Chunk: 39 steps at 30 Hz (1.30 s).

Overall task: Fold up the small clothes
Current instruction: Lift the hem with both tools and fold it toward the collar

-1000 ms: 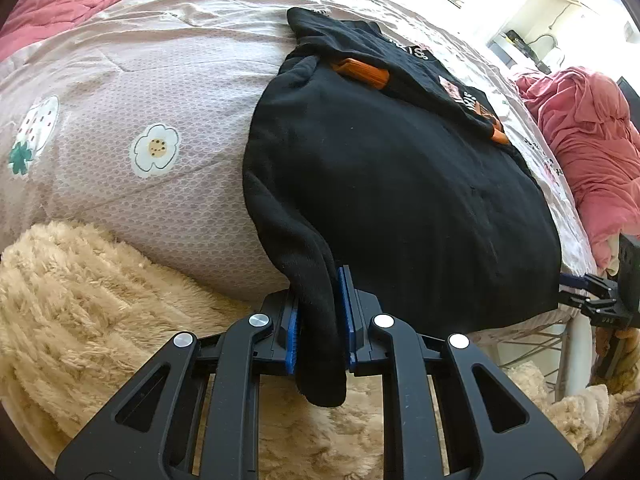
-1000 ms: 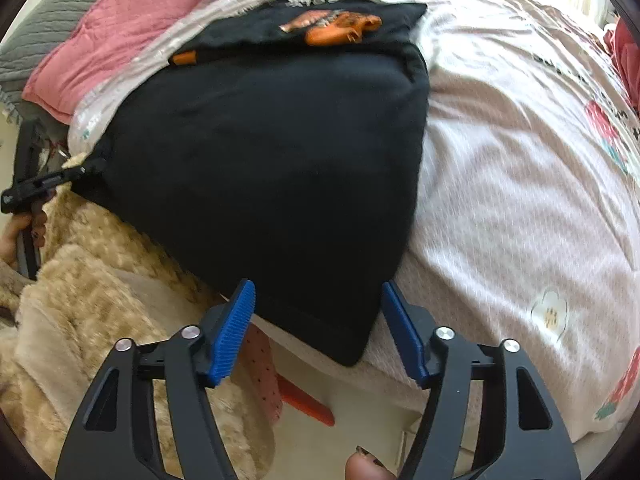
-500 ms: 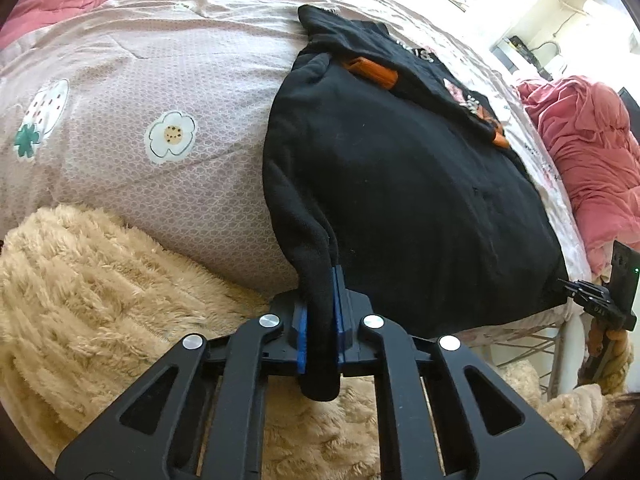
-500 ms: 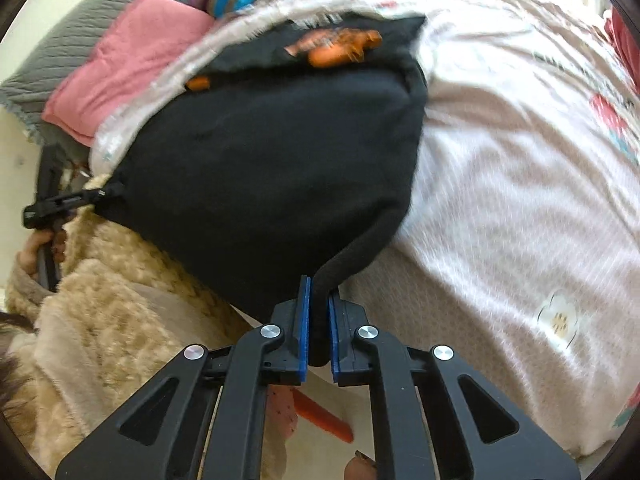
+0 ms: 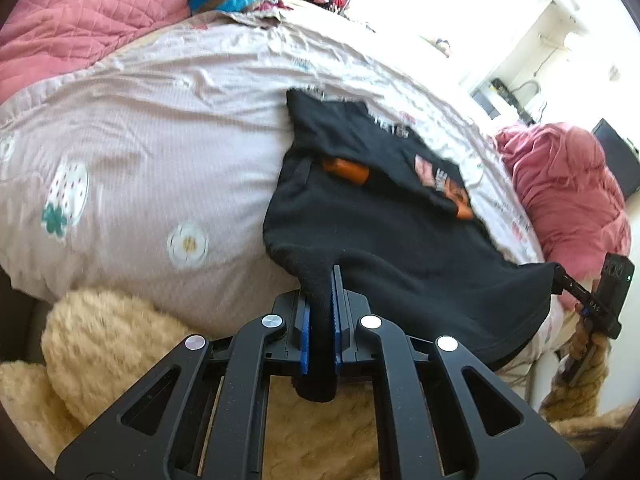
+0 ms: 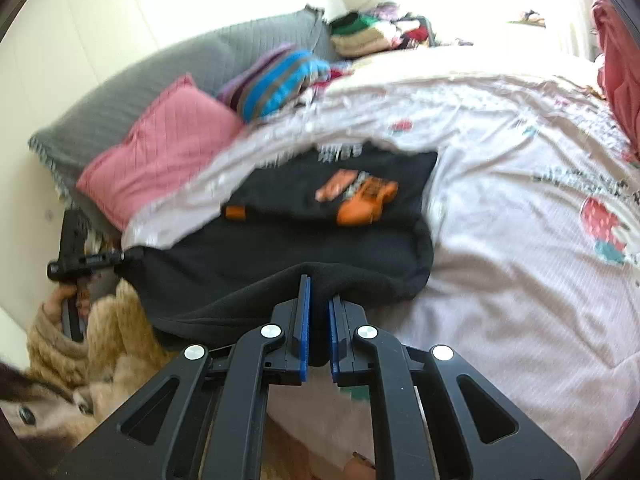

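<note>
While I am gripping the near hem of the black fleece garment with orange printed patches (image 5: 400, 232) at both corners, its body is lying away from me across the pale pink flower-printed bed cover (image 5: 140, 140). My left tongs (image 5: 319, 332) are pinched tight on the left corner, and my right tongs (image 6: 316, 332) are clamped just as tight on the right corner, so the hem is hanging as a span between them, clear of the cover. The garment's long axis is running straight ahead from the tongs toward the printed end, which is resting flat on the bed. Neither hand is nearer to that far end, so I am judging that both corners need carrying forward together, level, over the prints.
</note>
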Motion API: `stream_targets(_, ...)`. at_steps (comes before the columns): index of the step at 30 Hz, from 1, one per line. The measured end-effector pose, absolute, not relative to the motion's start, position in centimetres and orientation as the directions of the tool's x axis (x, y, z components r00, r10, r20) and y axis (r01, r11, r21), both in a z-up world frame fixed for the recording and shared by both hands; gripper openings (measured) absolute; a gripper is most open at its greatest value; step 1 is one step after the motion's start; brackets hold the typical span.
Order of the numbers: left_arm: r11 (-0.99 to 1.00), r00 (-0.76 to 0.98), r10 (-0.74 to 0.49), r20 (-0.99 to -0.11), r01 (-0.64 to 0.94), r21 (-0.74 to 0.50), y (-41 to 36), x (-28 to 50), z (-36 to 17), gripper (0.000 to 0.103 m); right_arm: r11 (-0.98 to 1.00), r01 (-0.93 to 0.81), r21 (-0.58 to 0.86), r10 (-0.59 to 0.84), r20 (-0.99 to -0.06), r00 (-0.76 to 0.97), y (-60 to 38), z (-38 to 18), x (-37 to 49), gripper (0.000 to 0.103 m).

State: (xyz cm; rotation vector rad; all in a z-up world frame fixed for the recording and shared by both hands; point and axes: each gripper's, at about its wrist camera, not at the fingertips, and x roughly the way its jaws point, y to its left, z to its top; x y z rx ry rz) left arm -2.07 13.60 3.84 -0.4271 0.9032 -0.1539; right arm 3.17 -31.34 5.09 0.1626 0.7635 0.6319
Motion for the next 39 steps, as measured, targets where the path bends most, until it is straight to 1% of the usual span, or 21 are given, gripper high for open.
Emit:
stream_targets(7, 0.898, 0.661, -0.295, -0.690, -0.055, -0.437, 14.2, 0.0, 6.0, 0.002, 0.821, -0.418, 0.389, 0.569, -0.491, 0.660, -33.0, 7.2, 5.3, 0.007)
stream_targets(15, 0.917, 0.699, -0.263, -0.665, -0.032, -0.397, 13.7, 2.5, 8.6, 0.002, 0.837, -0.386, 0.388, 0.536, -0.440, 0.720, -33.4, 8.1, 7.3, 0.006)
stream_targets(18, 0.922, 0.709, -0.254, -0.658, -0.029, -0.387, 13.7, 3.8, 9.4, 0.002, 0.845, -0.371, 0.386, 0.521, -0.433, 0.736, -33.5, 8.4, 8.4, 0.006)
stream_targets(26, 0.930, 0.737, -0.235, -0.634, -0.020, -0.367, 13.3, 7.4, 11.3, 0.003, 0.885, -0.346, 0.312, 0.456, -0.424, 0.783, -32.7, 9.1, 10.9, 0.006)
stream_targets(33, 0.941, 0.739, -0.206, -0.641, -0.031, -0.338, 13.1, 10.2, 11.2, 0.003, 0.900, -0.329, 0.284, 0.427, -0.433, 0.794, -32.4, 8.7, 13.2, 0.006)
stream_targets(39, 0.943, 0.734, -0.189, -0.652, -0.050, -0.330, 13.2, 12.5, 10.3, 0.003, 0.916, -0.301, 0.264, 0.394, -0.463, 0.794, -32.0, 7.5, 15.5, 0.006)
